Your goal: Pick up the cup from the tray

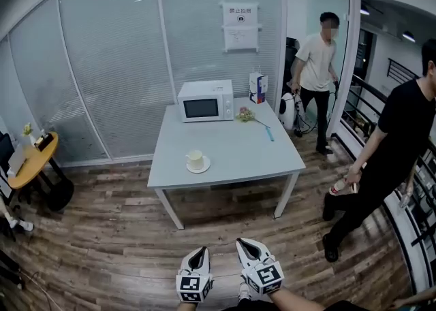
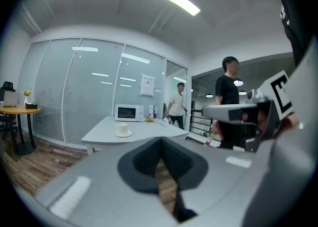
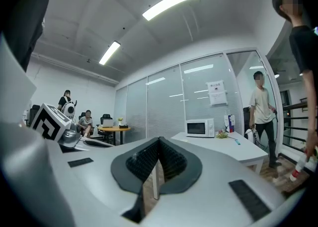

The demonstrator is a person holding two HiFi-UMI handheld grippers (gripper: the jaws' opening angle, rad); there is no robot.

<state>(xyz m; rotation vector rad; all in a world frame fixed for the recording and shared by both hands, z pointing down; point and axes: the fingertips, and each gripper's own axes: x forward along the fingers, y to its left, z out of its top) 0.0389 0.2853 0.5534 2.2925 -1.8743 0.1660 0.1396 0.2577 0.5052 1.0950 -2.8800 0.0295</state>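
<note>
Cup (image 1: 195, 158) stands on table (image 1: 238, 150), well beyond left claw (image 1: 198, 253) and right claw (image 1: 248, 244).

Wood-plank floor (image 1: 102, 235) underfoot, glass walls (image 1: 116, 64) with blinds behind, a grey tabletop (image 1: 231, 146) mid-room, round orange table (image 1: 34, 160) far left, strip lights (image 3: 174, 1) glowing overhead.

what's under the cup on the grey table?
A small white saucer sits under the cup, and the saucer rests flat on the table. Only the saucer's rim shows. Its middle is covered by the cup.
</note>
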